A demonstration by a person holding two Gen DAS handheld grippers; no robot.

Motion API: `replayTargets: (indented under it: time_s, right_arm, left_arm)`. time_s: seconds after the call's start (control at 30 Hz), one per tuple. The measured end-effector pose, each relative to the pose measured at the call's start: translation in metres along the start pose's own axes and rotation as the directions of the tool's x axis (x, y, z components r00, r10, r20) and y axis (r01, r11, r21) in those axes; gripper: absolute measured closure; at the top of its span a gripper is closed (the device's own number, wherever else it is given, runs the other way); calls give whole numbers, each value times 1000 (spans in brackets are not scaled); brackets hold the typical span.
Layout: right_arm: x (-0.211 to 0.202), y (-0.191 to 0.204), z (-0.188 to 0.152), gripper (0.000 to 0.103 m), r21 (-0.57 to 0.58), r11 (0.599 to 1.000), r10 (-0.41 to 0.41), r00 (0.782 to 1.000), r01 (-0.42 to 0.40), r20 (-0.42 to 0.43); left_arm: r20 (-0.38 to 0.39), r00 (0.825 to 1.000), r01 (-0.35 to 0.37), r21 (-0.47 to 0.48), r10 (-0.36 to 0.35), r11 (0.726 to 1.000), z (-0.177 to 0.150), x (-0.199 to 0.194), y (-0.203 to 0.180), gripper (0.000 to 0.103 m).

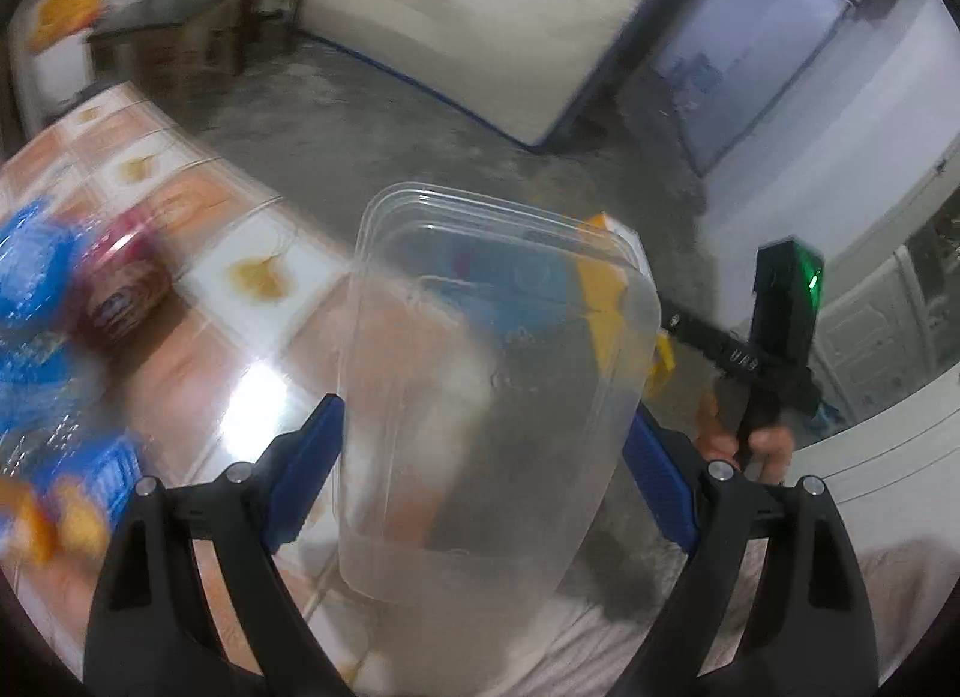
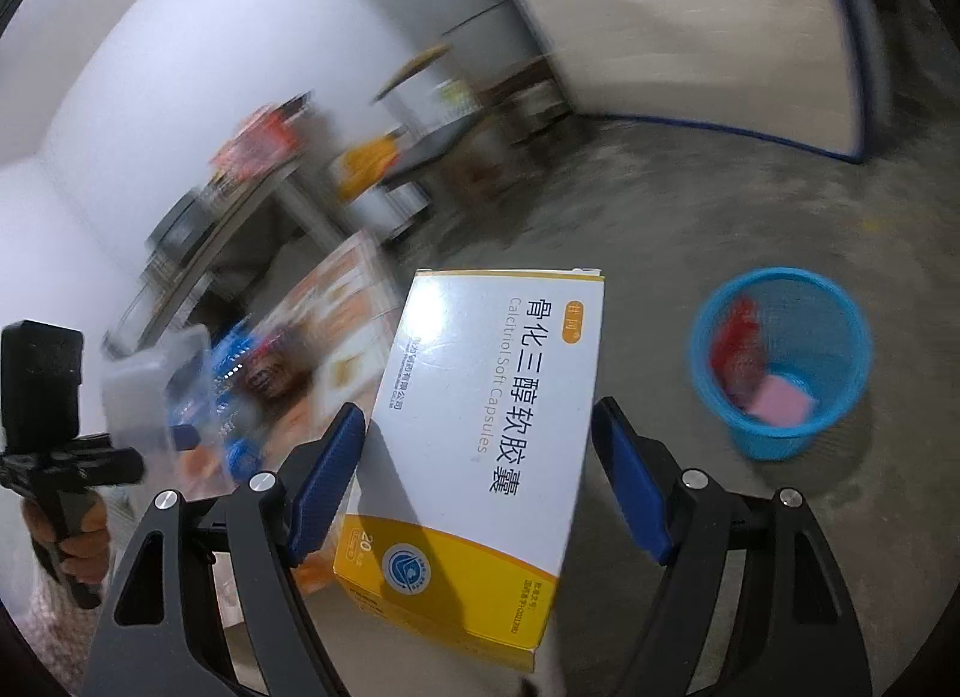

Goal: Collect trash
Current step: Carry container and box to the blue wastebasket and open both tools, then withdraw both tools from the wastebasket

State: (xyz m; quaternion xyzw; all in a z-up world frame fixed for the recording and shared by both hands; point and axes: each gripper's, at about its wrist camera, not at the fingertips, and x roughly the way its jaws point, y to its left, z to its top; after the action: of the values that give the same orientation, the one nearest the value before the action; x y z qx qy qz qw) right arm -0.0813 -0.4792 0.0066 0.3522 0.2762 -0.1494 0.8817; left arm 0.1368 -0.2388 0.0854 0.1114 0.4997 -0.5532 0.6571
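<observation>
In the left wrist view my left gripper [image 1: 480, 475] is shut on a clear plastic container [image 1: 480, 397], one blue pad on each side wall. It hangs in the air past the table's edge. In the right wrist view my right gripper [image 2: 480, 481] is shut on a white and yellow medicine box [image 2: 480, 427], also held in the air. A blue mesh bin [image 2: 780, 361] stands on the floor to the right of the box, with red and pink trash inside. The clear container [image 2: 150, 379] shows blurred at the left of that view.
A table with an orange patterned cloth [image 1: 258, 277] lies at the left, bearing blurred blue wrappers [image 1: 30, 289] and a maroon pack [image 1: 126, 289]. A person's hand [image 1: 750, 445] grips the other handle. Dark furniture [image 1: 174, 30] stands at the far wall beyond the grey concrete floor [image 2: 690, 205].
</observation>
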Motion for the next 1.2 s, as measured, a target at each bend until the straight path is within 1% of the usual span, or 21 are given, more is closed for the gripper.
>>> replayTargets:
  time_s: [0.03, 0.07, 0.13, 0.2, 0.23, 0.27, 0.33, 0.4, 0.43, 0.53, 0.63, 0.67, 0.73, 0.77, 0.87, 0.93, 1.0, 1.1, 1.2]
  right_arm:
    - [-3, -19, 3, 27, 30, 999, -27, 1000, 27, 10]
    - [-4, -36, 6, 27, 56, 997, -49, 999, 48, 14]
    - [-3, -70, 10, 27, 107, 991, -88, 996, 86, 15]
    - [3, -107, 15, 27, 156, 979, -132, 991, 130, 0]
    - [9, -118, 15, 27, 174, 974, -146, 989, 145, -6]
    - [15, -133, 17, 27, 193, 968, -161, 987, 161, -16]
    - [29, -158, 19, 27, 227, 954, -192, 981, 195, -33]
    - [47, -184, 25, 27, 262, 941, -210, 976, 215, -49]
    - [54, -196, 25, 27, 275, 935, -216, 975, 223, -57]
    - [84, -228, 34, 27, 308, 918, -237, 969, 249, -77]
    - [120, -262, 41, 26, 329, 901, -266, 959, 285, -101]
    - [130, -272, 41, 26, 344, 893, -266, 957, 288, -112]
    - [148, -291, 38, 24, 371, 882, -257, 957, 290, -137]
    - [158, -299, 37, 21, 385, 873, -259, 954, 298, -152]
    - [172, -317, 29, 21, 423, 851, -261, 949, 312, -175]
    - [170, -321, 25, 21, 443, 846, -251, 954, 297, -161]
    - [167, -323, 23, 21, 453, 844, -249, 958, 286, -141]
    - [157, -317, 19, 21, 448, 851, -253, 961, 275, -109]
    - [143, -310, 14, 21, 437, 854, -271, 958, 282, -89]
  left_arm:
    - [-11, 1000, 8, 5, -8, 1000, 10, 12, -5, 17]
    - [-36, 999, 23, 11, -23, 1000, 30, 38, -16, 17]
    - [-80, 996, 49, 10, -48, 999, 59, 80, -30, 17]
    - [-114, 992, 56, 12, -54, 998, 84, 120, -43, 17]
    - [-138, 989, 49, 9, -48, 999, 100, 150, -49, 17]
    - [-157, 987, 38, 5, -37, 999, 110, 172, -53, 17]
    - [-211, 977, 13, -13, -16, 1000, 131, 225, -61, 17]
    - [-251, 968, 5, -33, -14, 999, 143, 266, -65, 17]
    - [-272, 962, -6, -51, -8, 999, 153, 293, -67, 17]
    - [-299, 954, -44, -68, 22, 997, 171, 347, -72, 16]
    - [-318, 947, -80, -93, 47, 992, 181, 384, -70, 15]
    - [-322, 946, -85, -102, 48, 991, 184, 392, -70, 14]
    - [-303, 952, -79, -122, 39, 989, 191, 401, -68, 12]
    - [-296, 955, -77, -126, 37, 989, 191, 402, -68, 11]
    - [-280, 960, -63, -133, 23, 989, 188, 402, -68, 11]
    - [-273, 962, -41, -124, 6, 991, 183, 395, -67, 11]
    - [-261, 965, -33, -100, 6, 994, 183, 389, -67, 11]
    - [-247, 969, -14, -102, -12, 995, 184, 381, -68, 11]
    - [-239, 970, 14, -86, -34, 996, 179, 363, -73, 11]
